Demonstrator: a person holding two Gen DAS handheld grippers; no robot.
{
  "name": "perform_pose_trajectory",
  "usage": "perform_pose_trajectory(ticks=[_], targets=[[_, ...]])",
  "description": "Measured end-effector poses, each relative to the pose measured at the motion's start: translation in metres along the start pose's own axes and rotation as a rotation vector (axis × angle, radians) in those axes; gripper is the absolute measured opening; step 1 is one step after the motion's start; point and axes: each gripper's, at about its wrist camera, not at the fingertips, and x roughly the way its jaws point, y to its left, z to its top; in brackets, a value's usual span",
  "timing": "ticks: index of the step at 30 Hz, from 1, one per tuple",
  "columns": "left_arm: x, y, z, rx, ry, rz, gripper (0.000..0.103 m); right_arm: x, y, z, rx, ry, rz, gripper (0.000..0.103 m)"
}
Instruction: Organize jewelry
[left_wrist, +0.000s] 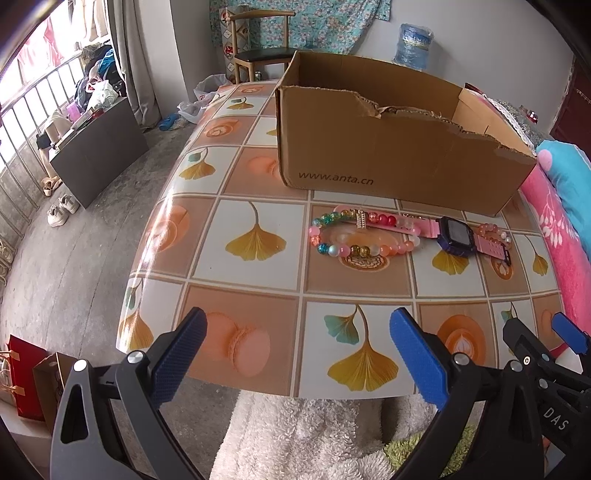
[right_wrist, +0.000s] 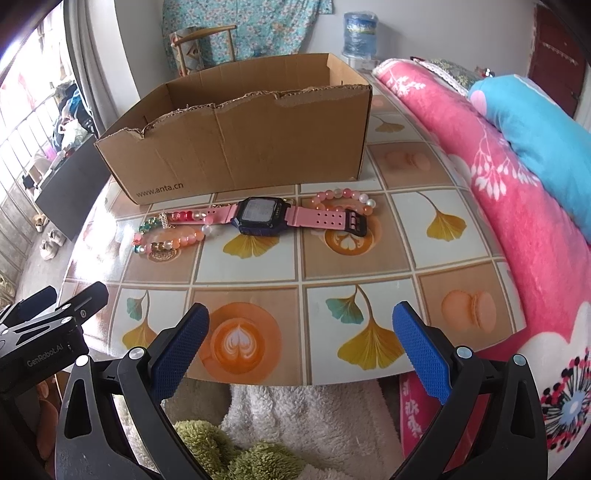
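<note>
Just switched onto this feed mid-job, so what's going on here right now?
Nothing is picked up yet. Both grippers, left and right, hang open and empty over the near edge of the table. The jewelry lies in a row in front of the cardboard box: a multicoloured bead bracelet, a pink-strapped watch and a pink bead bracelet partly under the watch's strap. No jewelry shows in the visible part of the box.

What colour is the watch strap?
Pink, with a dark buckle; the watch shows best in the right wrist view.
</note>
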Motion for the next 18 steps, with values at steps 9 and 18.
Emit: perform_pose_trajectory(ticks=[9, 18], targets=[[0.003, 0.001, 0.009, 0.007, 0.002, 0.0, 0.097, 0.005, 0.007, 0.012, -0.022, 0.012, -0.021, 0.096], [0.011, 0.002, 0.025, 0.013, 0.015, -0.002, 0.097, 0.013, 0.013, 0.027, -0.04, 0.018, -0.04, 0.096]])
